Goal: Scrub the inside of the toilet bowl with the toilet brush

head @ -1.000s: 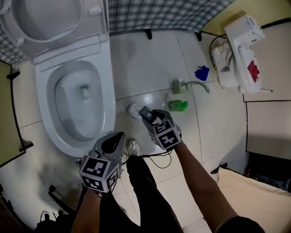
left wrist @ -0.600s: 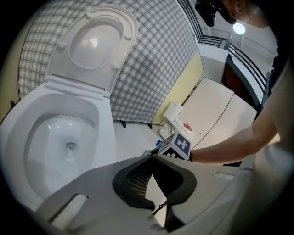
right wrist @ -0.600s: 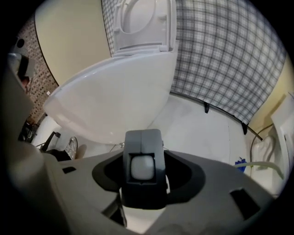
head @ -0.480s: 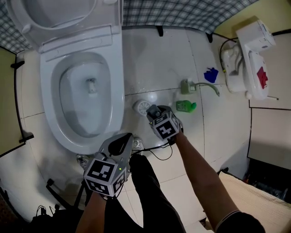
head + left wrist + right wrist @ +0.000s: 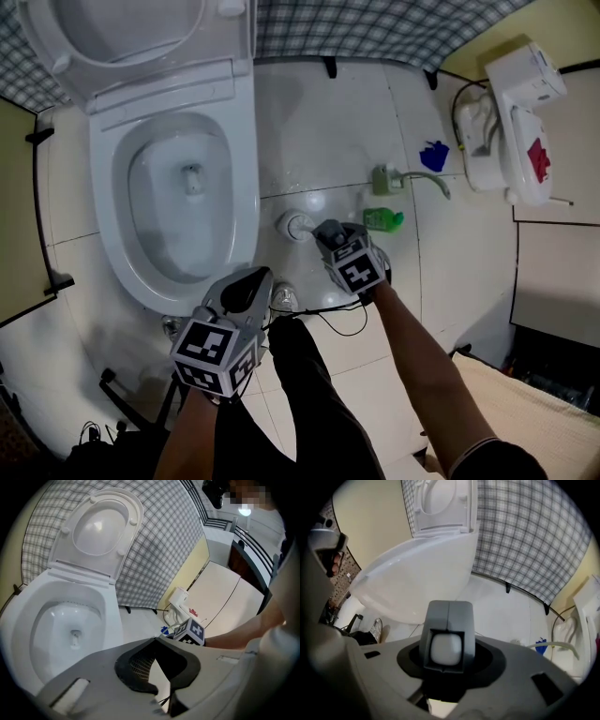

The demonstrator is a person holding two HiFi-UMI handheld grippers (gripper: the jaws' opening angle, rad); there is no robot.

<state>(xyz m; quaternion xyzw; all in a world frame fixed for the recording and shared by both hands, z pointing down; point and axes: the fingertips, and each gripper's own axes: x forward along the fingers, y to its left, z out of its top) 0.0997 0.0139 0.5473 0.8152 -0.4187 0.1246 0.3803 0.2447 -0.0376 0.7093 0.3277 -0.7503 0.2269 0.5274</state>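
Note:
The white toilet (image 5: 246, 187) stands with its lid up, and its bowl (image 5: 183, 202) lies open at upper left; it also fills the left gripper view (image 5: 70, 625). The toilet brush stands in its round holder (image 5: 294, 225) on the floor right of the toilet. My right gripper (image 5: 326, 232) points down over it. Its jaws have just been closing, and the brush handle's white rounded end (image 5: 446, 648) sits gripped between them (image 5: 448, 620). My left gripper (image 5: 251, 278) hovers by the bowl's front rim, its jaws (image 5: 154, 641) met at the tips with nothing between them.
A green bottle (image 5: 382, 220), a sprayer hose (image 5: 412, 178) and a blue item (image 5: 433, 155) lie on the tiles right of the brush. A white appliance (image 5: 516, 122) stands at far right. A plaid curtain (image 5: 375, 28) hangs behind. The person's leg (image 5: 309, 394) and shoe (image 5: 283, 298) are below.
My right gripper has sunk onto the brush handle and its jaws have closed round it. The left gripper has stayed where it was.

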